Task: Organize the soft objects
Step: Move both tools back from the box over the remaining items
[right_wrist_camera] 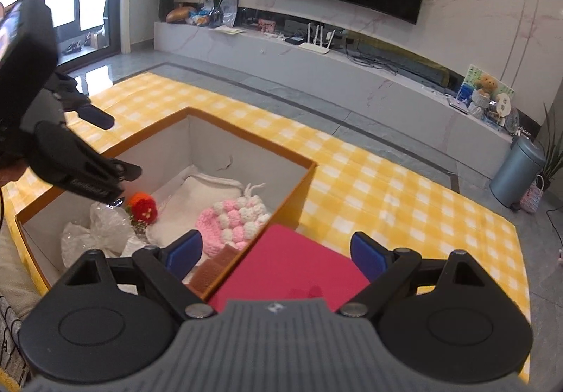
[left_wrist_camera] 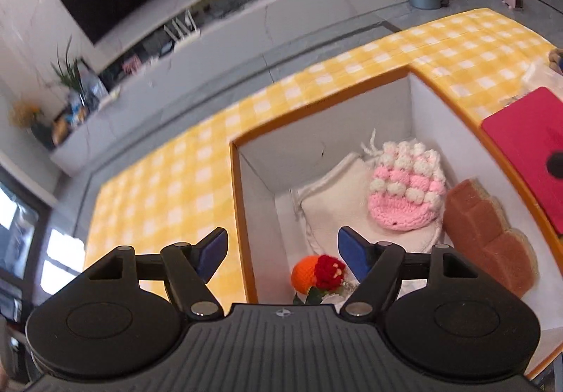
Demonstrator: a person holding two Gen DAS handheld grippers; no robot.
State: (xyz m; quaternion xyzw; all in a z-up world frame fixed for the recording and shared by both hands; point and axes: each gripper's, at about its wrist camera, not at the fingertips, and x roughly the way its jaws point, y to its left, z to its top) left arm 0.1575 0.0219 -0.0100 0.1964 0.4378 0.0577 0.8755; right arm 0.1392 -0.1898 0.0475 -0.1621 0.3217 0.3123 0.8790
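An orange-edged box (left_wrist_camera: 242, 202) with white inner walls holds a white cloth pouch (left_wrist_camera: 337, 202), a pink and white knitted hat (left_wrist_camera: 404, 191), a brown bread-shaped sponge (left_wrist_camera: 485, 233) and an orange and red crocheted flower (left_wrist_camera: 320, 272). My left gripper (left_wrist_camera: 281, 254) is open and empty above the box's near left corner. In the right wrist view the box (right_wrist_camera: 302, 188) shows the same things: hat (right_wrist_camera: 228, 219), flower (right_wrist_camera: 142, 207), pouch (right_wrist_camera: 197, 195). My right gripper (right_wrist_camera: 276, 251) is open and empty above a red cloth (right_wrist_camera: 292, 269) beside the box. The left gripper (right_wrist_camera: 116, 149) hangs over the box.
The box stands on a yellow and white checked cloth (right_wrist_camera: 387, 198) on the floor. The red cloth (left_wrist_camera: 527, 145) lies right of the box. Crinkled clear wrapping (right_wrist_camera: 102, 230) lies in the box. A grey bin (right_wrist_camera: 517, 174) and a TV bench (right_wrist_camera: 316, 68) stand beyond.
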